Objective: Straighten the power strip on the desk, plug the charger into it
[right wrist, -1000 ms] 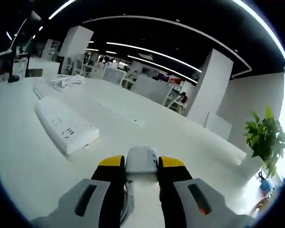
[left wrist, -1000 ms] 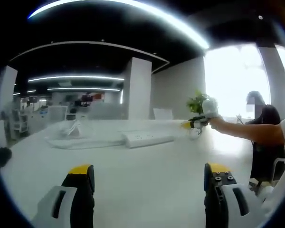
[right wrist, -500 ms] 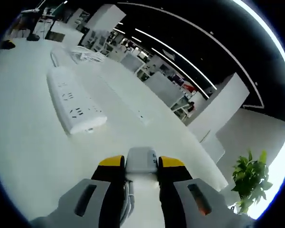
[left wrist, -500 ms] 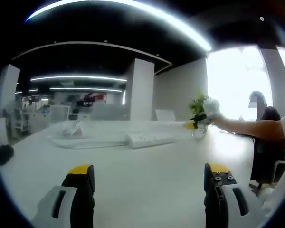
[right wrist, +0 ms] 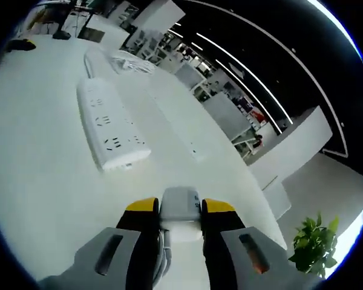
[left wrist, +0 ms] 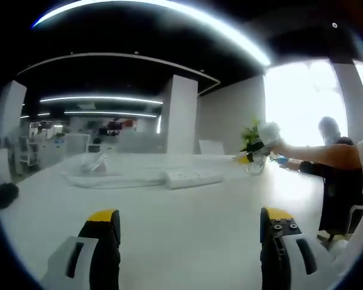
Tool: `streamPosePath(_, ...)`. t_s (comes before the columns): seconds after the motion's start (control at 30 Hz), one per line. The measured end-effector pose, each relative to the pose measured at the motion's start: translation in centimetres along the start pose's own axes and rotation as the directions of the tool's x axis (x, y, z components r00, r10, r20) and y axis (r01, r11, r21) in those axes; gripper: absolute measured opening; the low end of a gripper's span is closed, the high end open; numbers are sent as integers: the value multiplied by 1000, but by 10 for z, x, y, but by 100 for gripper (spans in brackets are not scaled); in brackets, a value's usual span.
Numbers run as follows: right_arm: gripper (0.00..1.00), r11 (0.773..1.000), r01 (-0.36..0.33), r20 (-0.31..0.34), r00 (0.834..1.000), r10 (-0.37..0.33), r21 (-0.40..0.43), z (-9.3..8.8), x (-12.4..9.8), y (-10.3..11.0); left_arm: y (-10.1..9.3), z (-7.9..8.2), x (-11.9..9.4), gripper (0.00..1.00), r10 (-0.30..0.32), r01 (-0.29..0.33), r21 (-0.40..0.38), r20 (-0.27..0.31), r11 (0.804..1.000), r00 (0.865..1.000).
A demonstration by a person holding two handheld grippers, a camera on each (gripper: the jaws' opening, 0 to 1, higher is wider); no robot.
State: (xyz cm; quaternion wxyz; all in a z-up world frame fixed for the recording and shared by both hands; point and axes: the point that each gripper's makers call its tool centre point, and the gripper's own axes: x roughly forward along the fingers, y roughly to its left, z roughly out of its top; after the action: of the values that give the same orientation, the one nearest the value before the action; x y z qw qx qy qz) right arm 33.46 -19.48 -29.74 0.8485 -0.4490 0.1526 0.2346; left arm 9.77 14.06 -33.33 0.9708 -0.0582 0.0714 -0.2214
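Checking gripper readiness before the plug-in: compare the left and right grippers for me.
The left gripper stands wide open and holds nothing; the right gripper is shut on the white charger. The left looks level across the desk; the right looks down at the power strip. Both have yellow-tipped black jaws.
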Motion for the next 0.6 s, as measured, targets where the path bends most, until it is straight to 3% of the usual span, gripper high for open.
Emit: streamPosePath(0.6,25,973,-147,-65,988,138,-175,14,0,14,-1,2,1,99,-5,5,6,-5,1000,1000)
